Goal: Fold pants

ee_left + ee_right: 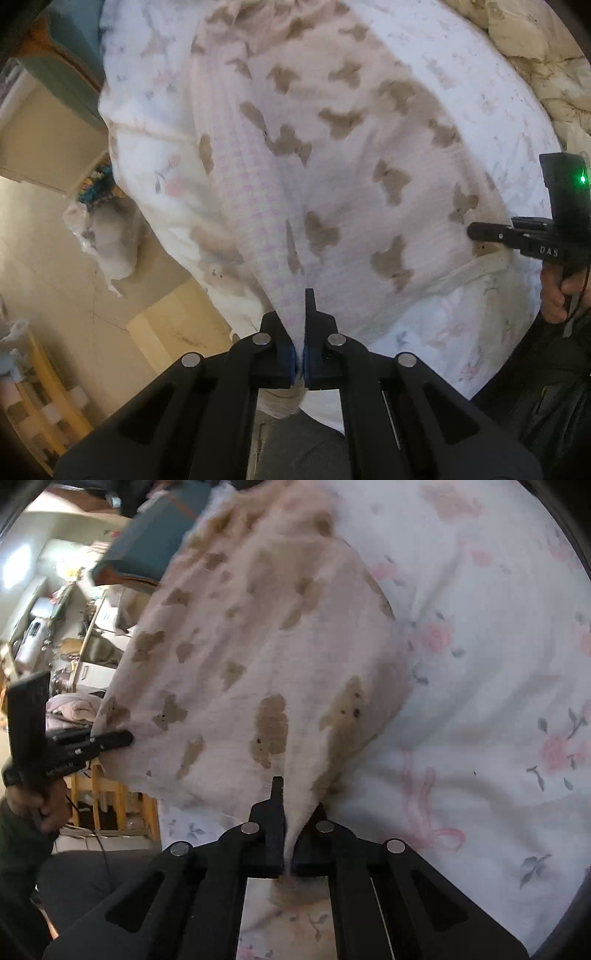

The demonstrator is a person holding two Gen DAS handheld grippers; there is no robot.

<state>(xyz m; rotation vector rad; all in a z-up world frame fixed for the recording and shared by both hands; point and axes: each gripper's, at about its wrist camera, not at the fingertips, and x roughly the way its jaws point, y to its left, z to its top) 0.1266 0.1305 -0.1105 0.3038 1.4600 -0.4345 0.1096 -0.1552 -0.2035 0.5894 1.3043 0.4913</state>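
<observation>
The pants (pixel 332 155) are pale pink with brown bear shapes and hang stretched between my two grippers above a bed. My left gripper (pixel 301 332) is shut on one edge of the pants, with the cloth pinched between its pads. My right gripper (pixel 286 812) is shut on the other edge of the pants (pixel 258 657). Each gripper shows in the other's view: the right one at the right edge (pixel 480 232), the left one at the left edge (pixel 118 738), both clamped on the cloth.
A white bedsheet with pink flowers (pixel 480 701) lies under the pants. A cream quilt (pixel 535 55) is bunched at the far right. The floor (pixel 55 277), a cardboard box (pixel 177 332) and cluttered shelves (pixel 55 627) lie past the bed's left edge.
</observation>
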